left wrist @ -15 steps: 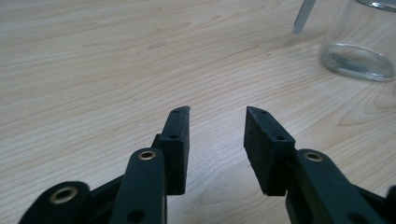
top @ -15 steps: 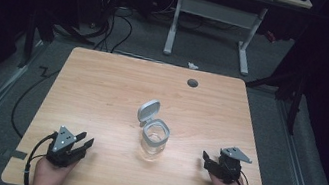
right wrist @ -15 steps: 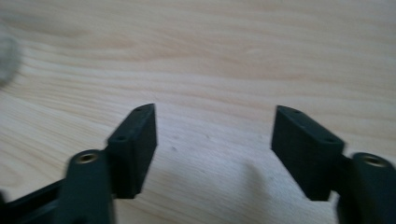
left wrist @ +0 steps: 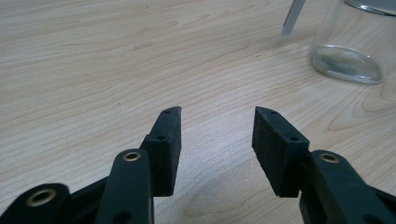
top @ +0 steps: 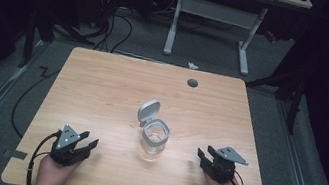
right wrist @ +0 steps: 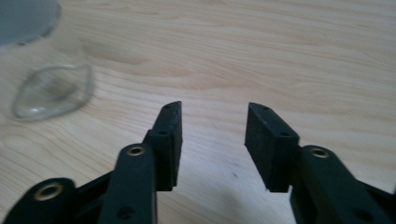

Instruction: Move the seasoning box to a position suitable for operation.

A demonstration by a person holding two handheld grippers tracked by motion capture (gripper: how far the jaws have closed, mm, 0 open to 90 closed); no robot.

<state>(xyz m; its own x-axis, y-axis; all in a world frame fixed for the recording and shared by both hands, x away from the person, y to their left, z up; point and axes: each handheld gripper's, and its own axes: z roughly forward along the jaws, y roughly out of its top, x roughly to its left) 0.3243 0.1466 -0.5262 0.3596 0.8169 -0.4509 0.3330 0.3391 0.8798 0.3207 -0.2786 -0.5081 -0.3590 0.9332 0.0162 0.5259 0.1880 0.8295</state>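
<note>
In front of you a clear glass jar (top: 153, 141) stands upright near the middle of the table (top: 102, 87), a little toward your edge of it. It has rounded-square walls and a thick glass base, and you can see straight through it to the wood. Its mouth is open: the grey lid (top: 147, 111) is swung back on the jar's far-left side, tilted up and leaning away from the opening, still joined at the rim. From your left side, the jar's base (left wrist: 348, 63) sits flat on the table.
</note>
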